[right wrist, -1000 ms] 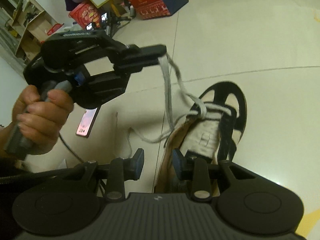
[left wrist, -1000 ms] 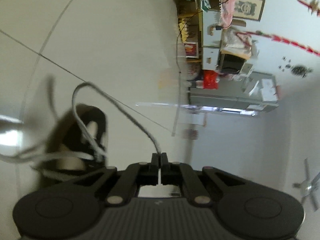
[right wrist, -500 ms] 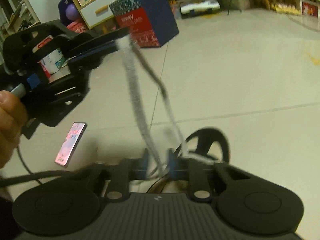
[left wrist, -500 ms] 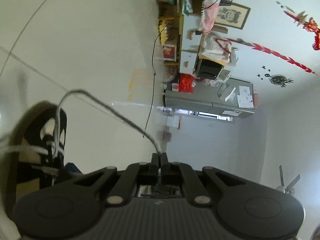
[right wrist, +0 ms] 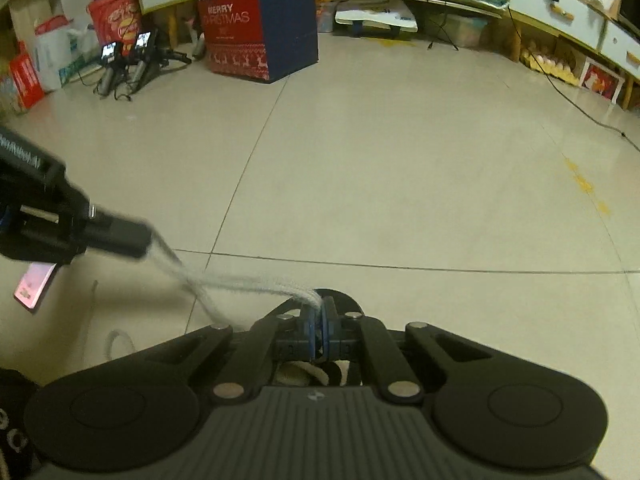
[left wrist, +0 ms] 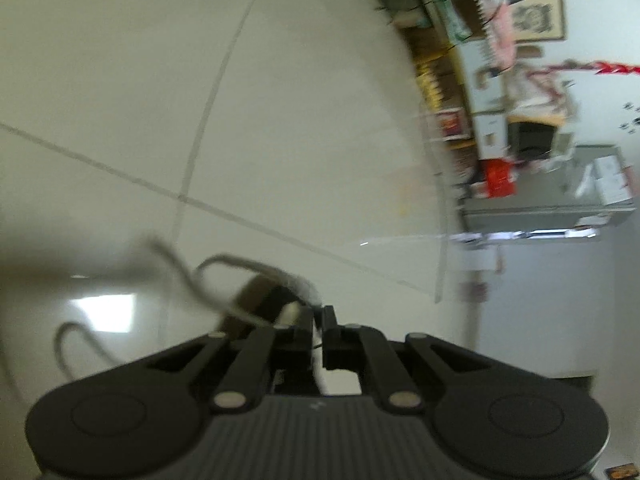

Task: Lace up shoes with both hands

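A grey-white shoelace (right wrist: pixel 240 282) runs taut from my right gripper (right wrist: pixel 319 312), shut on it, leftward to my left gripper (right wrist: pixel 140 236), also shut on it. The black-and-white shoe (right wrist: pixel 332 294) is almost hidden under the right gripper; only its dark toe and a bit of lining (right wrist: pixel 300 374) show. In the left wrist view the left gripper (left wrist: pixel 319 316) pinches the lace (left wrist: pixel 240 264), which loops blurred to the left, with the shoe (left wrist: pixel 264 300) just beyond the fingers.
A pink phone (right wrist: pixel 34 286) lies on the tiled floor at left. A blue-and-red Christmas box (right wrist: pixel 256 20), cameras on small tripods (right wrist: pixel 128 60), low shelves and a black cable (right wrist: pixel 580 100) line the far side of the room.
My right gripper has closed on the lace and lifted away from the shoe. The left gripper has swung down and to the left, pulling the lace taut between the two.
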`<act>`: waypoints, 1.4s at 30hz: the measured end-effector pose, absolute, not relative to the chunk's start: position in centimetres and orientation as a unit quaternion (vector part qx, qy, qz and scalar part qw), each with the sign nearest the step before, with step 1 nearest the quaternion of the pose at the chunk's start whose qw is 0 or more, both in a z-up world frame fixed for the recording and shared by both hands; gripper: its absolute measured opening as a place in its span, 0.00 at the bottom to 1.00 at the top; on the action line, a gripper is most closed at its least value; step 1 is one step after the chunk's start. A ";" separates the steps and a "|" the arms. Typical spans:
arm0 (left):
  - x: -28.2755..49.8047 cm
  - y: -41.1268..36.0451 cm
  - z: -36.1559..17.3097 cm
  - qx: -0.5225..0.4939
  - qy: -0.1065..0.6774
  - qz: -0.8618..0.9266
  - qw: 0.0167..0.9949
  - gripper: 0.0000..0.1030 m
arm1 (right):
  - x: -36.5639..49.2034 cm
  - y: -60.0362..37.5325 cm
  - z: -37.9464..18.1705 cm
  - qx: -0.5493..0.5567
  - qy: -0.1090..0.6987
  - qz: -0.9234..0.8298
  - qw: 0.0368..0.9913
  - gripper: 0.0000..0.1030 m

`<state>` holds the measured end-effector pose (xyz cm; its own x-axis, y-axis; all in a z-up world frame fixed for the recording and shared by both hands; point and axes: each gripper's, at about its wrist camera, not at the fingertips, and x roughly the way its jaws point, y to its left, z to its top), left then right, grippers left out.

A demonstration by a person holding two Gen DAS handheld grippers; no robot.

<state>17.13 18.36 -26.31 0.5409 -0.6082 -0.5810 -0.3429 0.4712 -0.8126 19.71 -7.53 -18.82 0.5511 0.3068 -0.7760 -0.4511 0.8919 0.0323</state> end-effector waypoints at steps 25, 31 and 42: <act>17.3 17.2 -27.8 -0.362 0.533 -0.052 0.763 0.03 | 17.0 -7.7 -20.0 -0.095 0.428 0.238 0.867 0.04; 17.1 17.7 -27.8 -0.325 0.541 -0.036 0.775 0.03 | 16.4 -7.5 -19.9 -0.096 0.424 0.251 0.865 0.06; 16.5 19.4 -28.8 -0.264 0.589 -0.005 0.763 0.04 | 16.4 -8.5 -20.1 -0.069 0.436 0.241 0.864 0.13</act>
<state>16.55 19.38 -28.82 0.3052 -0.3193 -0.8971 -0.3040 0.8601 -0.4096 16.35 -8.48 -20.10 0.5040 0.3576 -0.7862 -0.4774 0.8739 0.0915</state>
